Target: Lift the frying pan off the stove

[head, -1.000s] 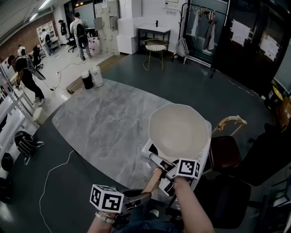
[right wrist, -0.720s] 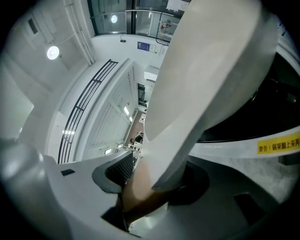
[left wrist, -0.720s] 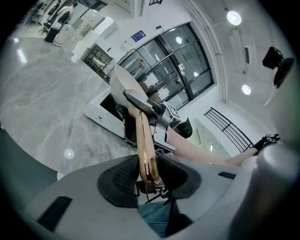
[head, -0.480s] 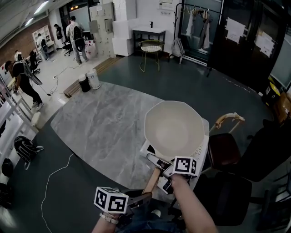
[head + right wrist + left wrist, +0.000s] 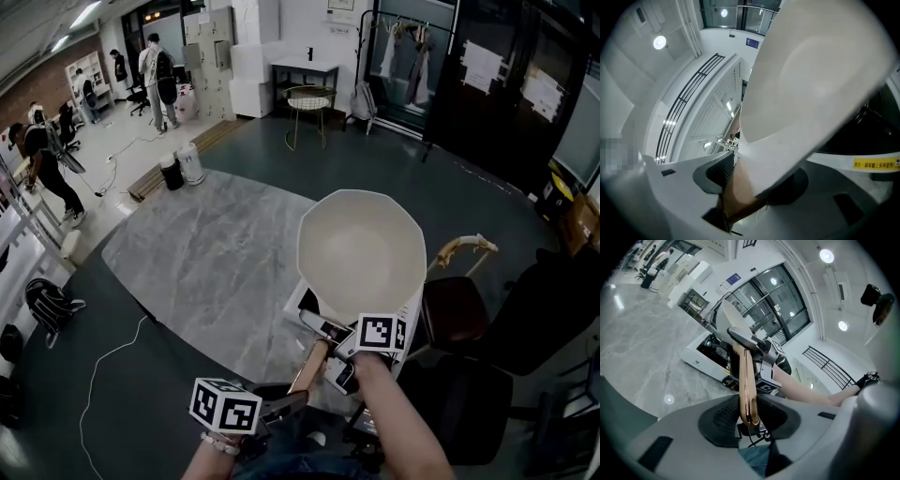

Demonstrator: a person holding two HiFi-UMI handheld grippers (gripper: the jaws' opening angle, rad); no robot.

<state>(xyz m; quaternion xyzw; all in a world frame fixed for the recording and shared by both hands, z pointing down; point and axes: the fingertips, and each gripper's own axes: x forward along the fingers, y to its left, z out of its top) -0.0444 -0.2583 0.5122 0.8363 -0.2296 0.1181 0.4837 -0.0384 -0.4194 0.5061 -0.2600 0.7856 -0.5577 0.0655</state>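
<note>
Clamping the left tool (image 5: 749, 416) on the tip of the copper handle (image 5: 746, 376) for leverage, I had just been closing the right tool (image 5: 750, 187) around the handle's root, so the frying pan (image 5: 361, 253) stayed level over the stove (image 5: 701, 363) on the bench (image 5: 197, 253).

Head view is looking steeply down from above, taking in the whole marble table (image 5: 206, 253) and room behind. Left gripper view is sitting low, peering up along the pan handle (image 5: 746, 380) toward the stove (image 5: 701, 361). Right gripper view is pressing right up against the frying pan (image 5: 811, 84), rolled sideways. All three are catching that pan
</note>
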